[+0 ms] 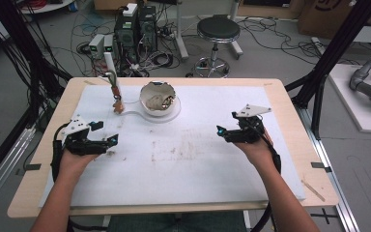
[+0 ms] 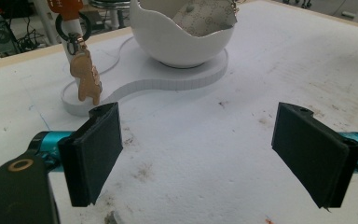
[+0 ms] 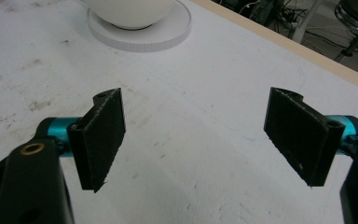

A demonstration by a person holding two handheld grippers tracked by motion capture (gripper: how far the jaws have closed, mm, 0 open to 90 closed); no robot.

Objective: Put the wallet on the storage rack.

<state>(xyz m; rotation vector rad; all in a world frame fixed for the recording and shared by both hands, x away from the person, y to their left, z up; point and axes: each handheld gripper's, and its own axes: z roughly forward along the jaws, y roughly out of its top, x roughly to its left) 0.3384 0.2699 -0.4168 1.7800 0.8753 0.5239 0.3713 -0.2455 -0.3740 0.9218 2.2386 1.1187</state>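
Observation:
A white egg-shaped bowl (image 1: 159,100) with a jagged rim stands on a flat white base (image 1: 171,116) at the back middle of the table; something pale and patterned lies inside the bowl (image 2: 205,18). Left of it a small post carries a ring with a tan animal charm (image 1: 118,105), the charm (image 2: 87,79) hanging over the base's narrow end. My left gripper (image 1: 107,133) rests open on the mat at the left, pointing toward the bowl, its jaws wide with nothing between. My right gripper (image 1: 221,130) stands open at the right, jaws wide over bare mat; the bowl (image 3: 130,11) lies ahead of it.
A white foam mat (image 1: 183,159) with brown stains covers most of the wooden table (image 1: 285,96). Beyond the far edge are a round stool (image 1: 217,31), computer boxes and loose cables on the floor. Black frame posts rise at both sides.

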